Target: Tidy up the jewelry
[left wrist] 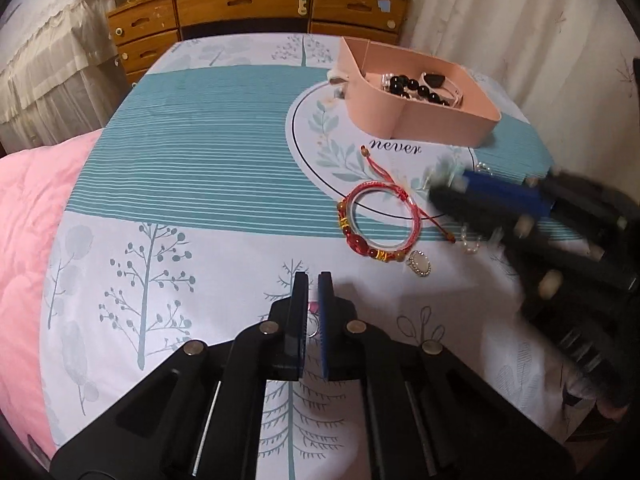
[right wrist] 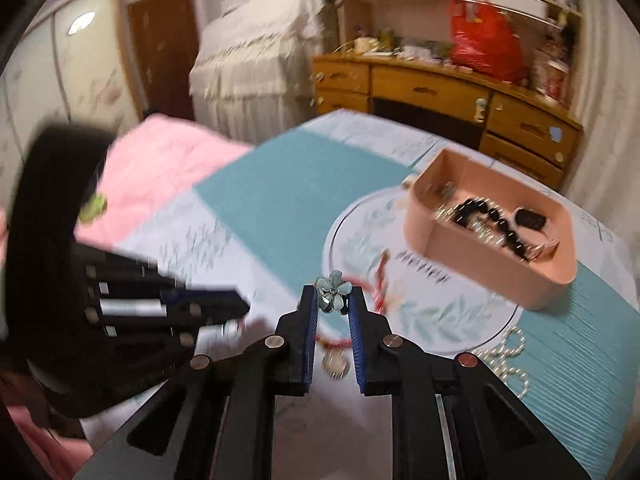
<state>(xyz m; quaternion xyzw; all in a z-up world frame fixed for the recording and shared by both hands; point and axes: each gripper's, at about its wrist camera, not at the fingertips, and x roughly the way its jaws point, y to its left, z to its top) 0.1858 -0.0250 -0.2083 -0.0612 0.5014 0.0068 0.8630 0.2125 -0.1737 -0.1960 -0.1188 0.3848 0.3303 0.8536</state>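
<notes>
The only word I can read is "never", in dark cursive script printed on the bedsheet [left wrist: 224, 152], inside its white round panel just in front of the pink tray [left wrist: 424, 116]. From my right wrist camera the same word shows as a dark smear, too blurred to read. Nothing else carries legible writing.

Your right claw [right wrist: 334, 298] pinches a pale blue flower clip [right wrist: 333, 291]. A red beaded bracelet [left wrist: 378, 220], an oval pendant [left wrist: 419, 267] and pearls [right wrist: 508, 354] lie on the bed; black beads [left wrist: 416, 86] fill the pink tray [left wrist: 420, 120].
</notes>
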